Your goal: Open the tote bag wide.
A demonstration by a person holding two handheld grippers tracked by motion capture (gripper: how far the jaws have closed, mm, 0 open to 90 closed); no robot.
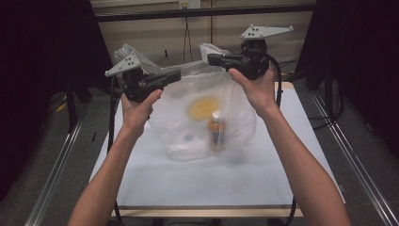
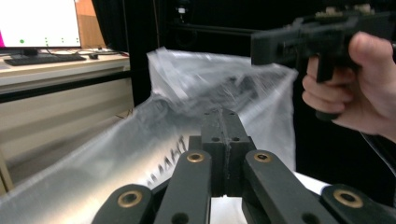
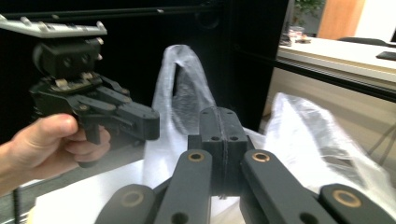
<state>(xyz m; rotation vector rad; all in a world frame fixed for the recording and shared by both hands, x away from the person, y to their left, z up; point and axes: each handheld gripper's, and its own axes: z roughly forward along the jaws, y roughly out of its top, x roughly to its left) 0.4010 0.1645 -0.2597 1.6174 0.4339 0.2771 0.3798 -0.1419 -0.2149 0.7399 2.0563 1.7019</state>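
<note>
From the high view, a clear plastic bag (image 1: 202, 113) stands on the white table (image 1: 291, 165), held up by both grippers. The left gripper (image 1: 176, 75) pinches the bag's top edge on its left side, and the right gripper (image 1: 210, 58) pinches the top edge on the right. Inside the bag stands a small bottle (image 1: 216, 129) with a white cap and an orange label, and behind it lies a round yellow thing (image 1: 203, 108); the label's writing is too blurred to read.

In the left gripper view, the jaws are pressed together on the bag's film (image 2: 196, 93). Dark printed letters (image 2: 169, 157) run along the plastic near the jaws, too smeared to read. The right gripper (image 2: 261, 44) shows farther off in a hand (image 2: 359, 88), and a lit monitor (image 2: 37, 23) stands on a desk at the left.

In the right gripper view, the jaws are likewise clamped shut on the bag (image 3: 187, 88), whose handle loop rises just behind them. The left gripper (image 3: 149, 123) shows with its grey plate (image 3: 51, 28) on top.
</note>
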